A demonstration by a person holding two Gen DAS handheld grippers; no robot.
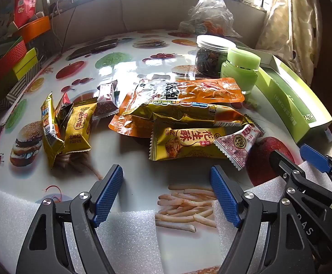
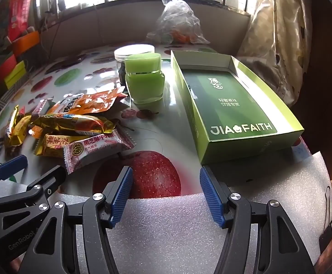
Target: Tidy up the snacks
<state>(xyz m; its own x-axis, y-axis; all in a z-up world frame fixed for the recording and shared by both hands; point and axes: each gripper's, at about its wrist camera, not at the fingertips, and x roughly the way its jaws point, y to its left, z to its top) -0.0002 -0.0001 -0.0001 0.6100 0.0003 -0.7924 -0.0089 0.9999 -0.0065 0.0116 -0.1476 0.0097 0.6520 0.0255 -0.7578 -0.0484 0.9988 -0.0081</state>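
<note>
Several snack packets lie in a loose pile on the food-print table. A yellow peanut-crisp packet (image 1: 186, 143), a red-and-white sesame packet (image 1: 239, 146) (image 2: 97, 148), a long gold packet (image 1: 188, 111) (image 2: 74, 123) and an orange pouch (image 1: 202, 90) (image 2: 90, 101) overlap. Two more yellow packets (image 1: 74, 125) lie to the left. An open green box (image 2: 229, 105) (image 1: 289, 105) stands to the right, with nothing loose inside. My left gripper (image 1: 167, 196) is open and empty, just short of the pile. My right gripper (image 2: 166, 196) is open and empty, near the box's front corner.
A green jar (image 2: 144, 80) (image 1: 241, 68) and a clear jar with a white lid (image 1: 211, 54) stand behind the pile. A plastic bag (image 2: 177, 25) lies at the back. Colored boxes (image 1: 8, 64) line the left edge. White foam sheet (image 2: 177, 228) covers the near table edge.
</note>
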